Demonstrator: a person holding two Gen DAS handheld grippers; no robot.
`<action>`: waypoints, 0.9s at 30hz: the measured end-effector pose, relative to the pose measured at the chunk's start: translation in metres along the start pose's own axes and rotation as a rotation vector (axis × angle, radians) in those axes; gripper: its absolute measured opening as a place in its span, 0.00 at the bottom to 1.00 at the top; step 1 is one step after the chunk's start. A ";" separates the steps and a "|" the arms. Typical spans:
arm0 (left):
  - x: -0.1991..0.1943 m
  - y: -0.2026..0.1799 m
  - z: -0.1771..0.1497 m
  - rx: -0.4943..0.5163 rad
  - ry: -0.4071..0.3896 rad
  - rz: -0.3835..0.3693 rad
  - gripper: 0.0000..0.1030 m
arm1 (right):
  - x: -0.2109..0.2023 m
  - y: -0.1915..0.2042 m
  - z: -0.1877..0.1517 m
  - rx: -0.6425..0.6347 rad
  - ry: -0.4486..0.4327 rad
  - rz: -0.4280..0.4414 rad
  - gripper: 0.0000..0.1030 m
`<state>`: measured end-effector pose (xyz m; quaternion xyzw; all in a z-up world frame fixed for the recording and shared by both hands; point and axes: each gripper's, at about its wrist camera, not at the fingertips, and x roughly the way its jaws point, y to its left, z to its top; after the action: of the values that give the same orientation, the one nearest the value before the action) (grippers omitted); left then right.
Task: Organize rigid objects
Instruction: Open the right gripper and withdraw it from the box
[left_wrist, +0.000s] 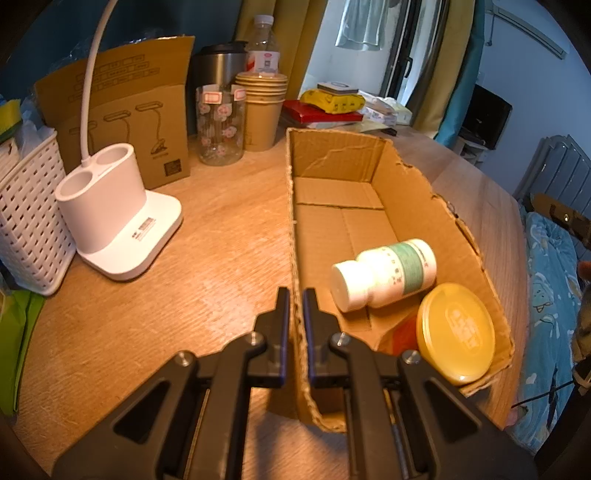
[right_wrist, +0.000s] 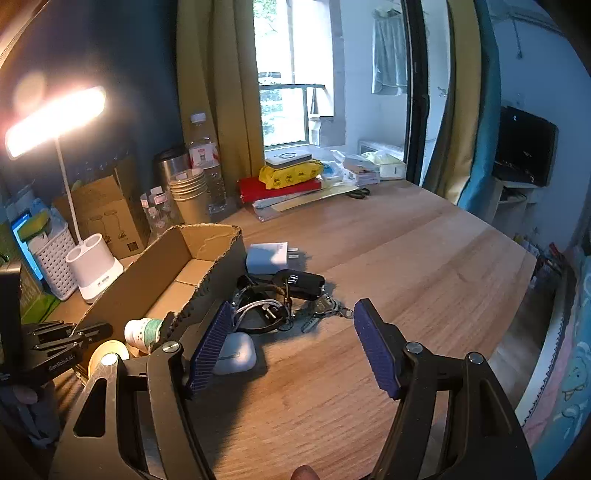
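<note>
A torn cardboard box (left_wrist: 406, 192) lies open on the wooden table. Inside it rest a white pill bottle (left_wrist: 384, 273) on its side and a round yellow-lidded tin (left_wrist: 456, 330). My left gripper (left_wrist: 296, 295) is shut on the box's near left wall. In the right wrist view my right gripper (right_wrist: 291, 314) stands open and holds nothing. Beyond it, beside the box (right_wrist: 207, 240), lie a white earbud case (right_wrist: 236, 356), a coiled cable with a plug (right_wrist: 258, 310), a car key with a key ring (right_wrist: 301, 282) and a white charger (right_wrist: 267, 258).
A white lamp base (left_wrist: 118, 218) with a lit head (right_wrist: 55, 118), a white basket (left_wrist: 26, 221), a lamp carton (left_wrist: 122, 122), a glass jar (left_wrist: 219, 125), paper cups (left_wrist: 262, 107) and bottles line the back. Books and packets (right_wrist: 288, 181) are stacked by the window. A bed (left_wrist: 546, 280) borders the right edge.
</note>
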<state>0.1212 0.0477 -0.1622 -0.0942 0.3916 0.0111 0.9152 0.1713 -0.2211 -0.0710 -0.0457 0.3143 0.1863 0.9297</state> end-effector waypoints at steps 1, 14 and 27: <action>0.000 0.000 0.000 0.000 0.000 0.000 0.08 | 0.000 -0.002 0.000 0.005 0.000 -0.002 0.70; 0.000 0.001 0.001 0.001 0.000 0.003 0.08 | 0.027 0.007 -0.023 -0.019 0.064 0.044 0.70; 0.001 0.002 0.001 0.000 0.001 0.004 0.08 | 0.063 0.030 -0.039 -0.086 0.150 0.139 0.70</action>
<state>0.1229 0.0495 -0.1625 -0.0933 0.3924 0.0129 0.9150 0.1837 -0.1810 -0.1390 -0.0776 0.3773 0.2599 0.8855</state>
